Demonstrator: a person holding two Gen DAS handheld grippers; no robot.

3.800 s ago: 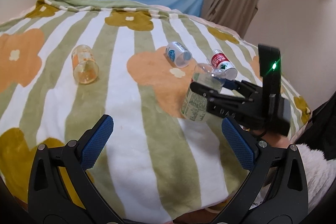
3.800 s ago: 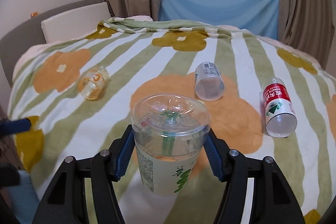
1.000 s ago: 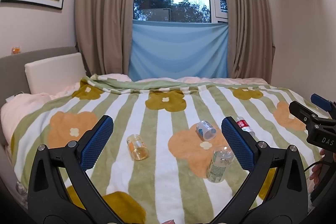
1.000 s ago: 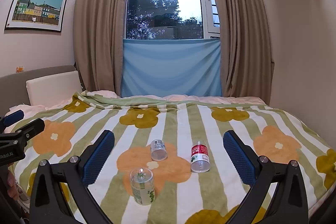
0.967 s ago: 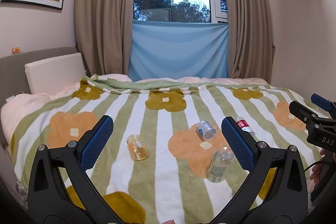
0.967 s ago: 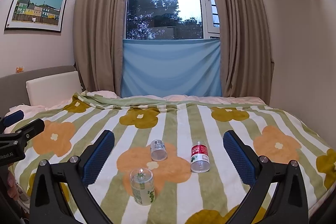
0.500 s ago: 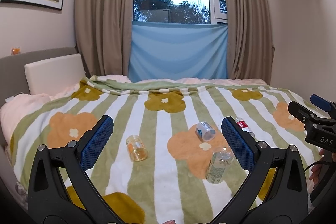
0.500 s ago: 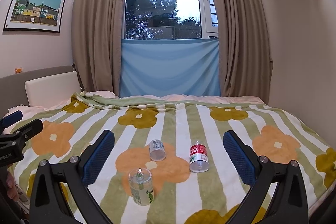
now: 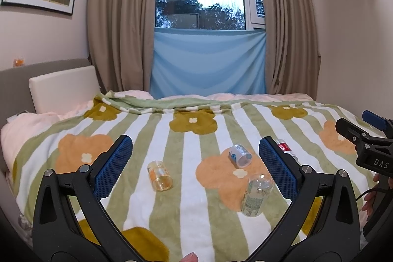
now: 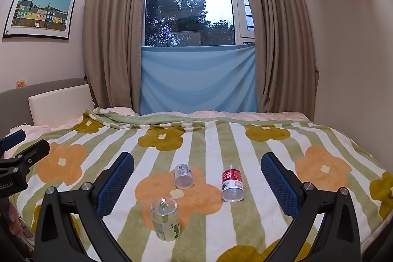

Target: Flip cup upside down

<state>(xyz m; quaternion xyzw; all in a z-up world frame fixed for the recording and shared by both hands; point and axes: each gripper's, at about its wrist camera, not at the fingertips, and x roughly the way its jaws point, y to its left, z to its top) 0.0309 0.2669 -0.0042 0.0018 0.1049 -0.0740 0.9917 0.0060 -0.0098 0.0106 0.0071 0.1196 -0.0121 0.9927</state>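
The cup (image 10: 165,219) stood bottom-up on the bed (image 10: 319,200), apparently finished, so both the left gripper (image 9: 196,170) and right gripper (image 10: 197,182) hung clear, jaws open and empty.

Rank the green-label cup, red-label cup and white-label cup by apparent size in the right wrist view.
1. green-label cup, upside down, though nearest the camera.
2. red-label cup, lying on its side.
3. white-label cup, also on its side and farthest back; its rank below red is unsure.

A home bedroom: a bed (image 10: 245,139) under a flowered blanket, curtained window (image 10: 189,9), framed picture (image 10: 40,9) on the wall.
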